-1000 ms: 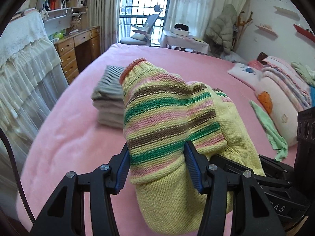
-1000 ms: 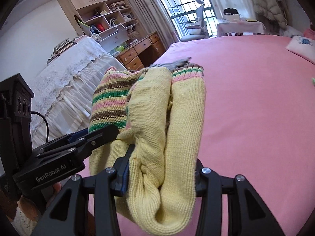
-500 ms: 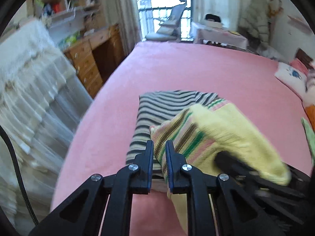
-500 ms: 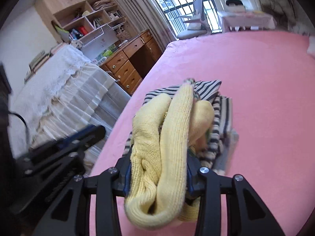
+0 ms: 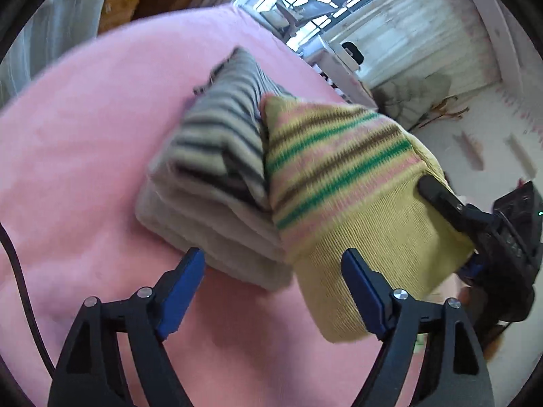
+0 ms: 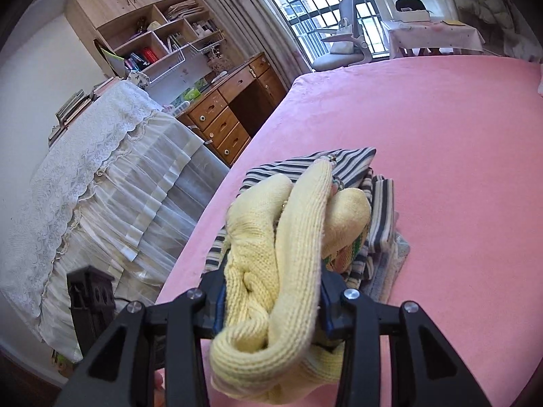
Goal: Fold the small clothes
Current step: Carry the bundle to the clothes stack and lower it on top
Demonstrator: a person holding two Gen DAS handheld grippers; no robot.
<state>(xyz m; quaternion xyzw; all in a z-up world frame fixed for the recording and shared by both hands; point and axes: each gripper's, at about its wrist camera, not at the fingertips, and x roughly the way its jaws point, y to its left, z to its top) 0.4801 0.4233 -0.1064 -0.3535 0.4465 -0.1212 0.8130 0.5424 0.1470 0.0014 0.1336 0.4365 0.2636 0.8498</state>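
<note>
A folded yellow knit sweater with pink, green and brown stripes (image 5: pixel 342 183) rests partly on a stack of folded striped and grey clothes (image 5: pixel 217 183) on the pink bed (image 5: pixel 85 142). My right gripper (image 6: pixel 271 305) is shut on the sweater's yellow bundle (image 6: pixel 288 237), over the stack (image 6: pixel 376 210). It shows at the right of the left wrist view (image 5: pixel 451 210). My left gripper (image 5: pixel 271 288) is open, in front of the stack and the sweater's edge, holding nothing.
A lace-covered piece of furniture (image 6: pixel 101 183) and a wooden desk with drawers (image 6: pixel 230 115) stand left of the bed. A chair (image 6: pixel 346 44) and a small table (image 6: pixel 434 34) stand by the window. The bed (image 6: pixel 458 142) stretches right.
My left gripper has let go of the sweater and opened, pulling back and tilting. My right gripper has carried the sweater onto the stack of folded clothes.
</note>
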